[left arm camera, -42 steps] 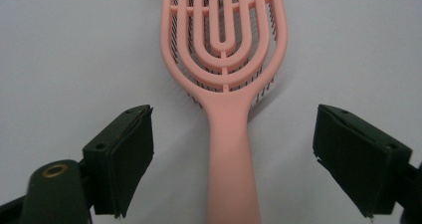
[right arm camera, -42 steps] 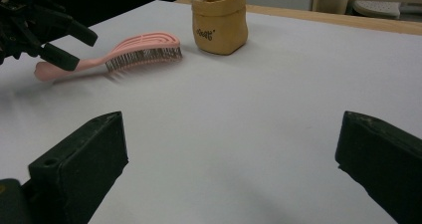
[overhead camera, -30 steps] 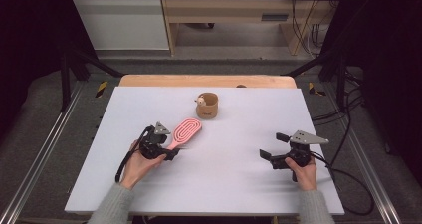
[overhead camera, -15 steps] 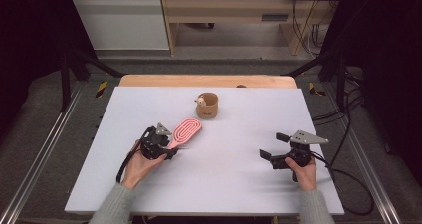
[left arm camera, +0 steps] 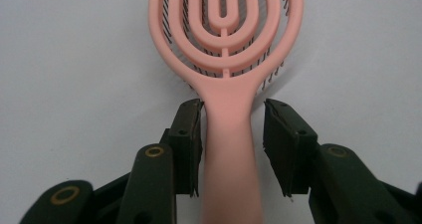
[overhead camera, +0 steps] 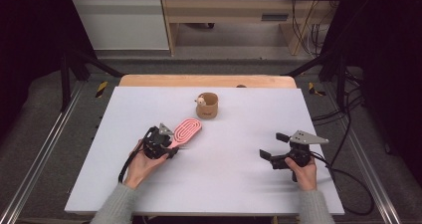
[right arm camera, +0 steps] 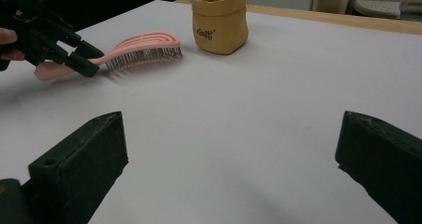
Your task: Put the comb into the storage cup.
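Note:
A pink hairbrush [overhead camera: 187, 130] lies bristles down on the white table [overhead camera: 234, 184], left of centre. My left gripper [overhead camera: 171, 143] is at its handle end. In the left gripper view the brush [left arm camera: 226, 30] points away, and the left gripper [left arm camera: 233, 119] stands open, its jaws on either side of the handle. The left jaw is almost touching and a thin gap shows at the right jaw. My right gripper [overhead camera: 272, 145] hovers open at the right with nothing between its jaws. From the right gripper [right arm camera: 231, 149] I see the brush [right arm camera: 144, 47] far left.
A small tan fabric cup [overhead camera: 207, 107] with a little figure [overhead camera: 200, 101] at its rim stands just beyond the brush head; it shows as the cup [right arm camera: 220, 22] in the right gripper view. A wooden strip [overhead camera: 206, 80] runs along the table's far edge.
My left gripper has edged slightly forward along the brush handle. The brush, the cup and my right gripper have stayed where they were.

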`<move>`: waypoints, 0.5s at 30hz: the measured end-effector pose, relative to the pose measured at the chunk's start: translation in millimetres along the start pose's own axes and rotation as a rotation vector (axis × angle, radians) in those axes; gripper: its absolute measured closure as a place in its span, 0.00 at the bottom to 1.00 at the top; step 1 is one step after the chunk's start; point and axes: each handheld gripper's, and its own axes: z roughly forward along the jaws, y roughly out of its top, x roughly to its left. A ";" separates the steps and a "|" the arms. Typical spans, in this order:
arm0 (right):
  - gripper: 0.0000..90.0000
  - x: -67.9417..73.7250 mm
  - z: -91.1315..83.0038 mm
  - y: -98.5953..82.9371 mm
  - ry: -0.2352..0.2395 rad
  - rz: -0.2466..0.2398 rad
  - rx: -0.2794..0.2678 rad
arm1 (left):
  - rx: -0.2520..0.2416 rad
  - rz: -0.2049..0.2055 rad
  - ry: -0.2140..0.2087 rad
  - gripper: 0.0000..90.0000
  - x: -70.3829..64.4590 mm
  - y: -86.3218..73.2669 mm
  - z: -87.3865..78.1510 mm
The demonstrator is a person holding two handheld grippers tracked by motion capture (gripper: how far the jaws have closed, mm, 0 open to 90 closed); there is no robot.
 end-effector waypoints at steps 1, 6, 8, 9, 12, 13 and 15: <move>0.00 0.0 0.0 0.0 0.000 0.000 0.000 | 0.001 -0.001 0.002 0.66 0.0 0.0 0.5; 0.00 0.1 0.2 -0.1 0.001 0.001 0.001 | 0.009 -0.006 0.010 0.68 0.0 0.5 2.6; 0.00 0.0 0.1 0.0 0.000 0.001 0.001 | 0.011 -0.007 0.014 0.69 0.0 0.7 2.8; 0.00 0.0 0.1 0.0 0.000 0.001 0.001 | 0.012 -0.010 0.015 0.69 0.0 0.8 2.9; 0.00 0.0 0.1 0.0 0.000 0.001 0.000 | 0.014 -0.010 0.018 0.71 -0.2 1.1 3.3; 0.00 0.1 0.1 0.0 0.000 0.001 0.001 | 0.015 -0.009 0.021 0.72 -0.3 1.2 3.7; 0.00 0.0 0.1 0.0 0.000 0.001 0.001 | 0.020 -0.008 0.022 0.73 -0.4 1.3 4.4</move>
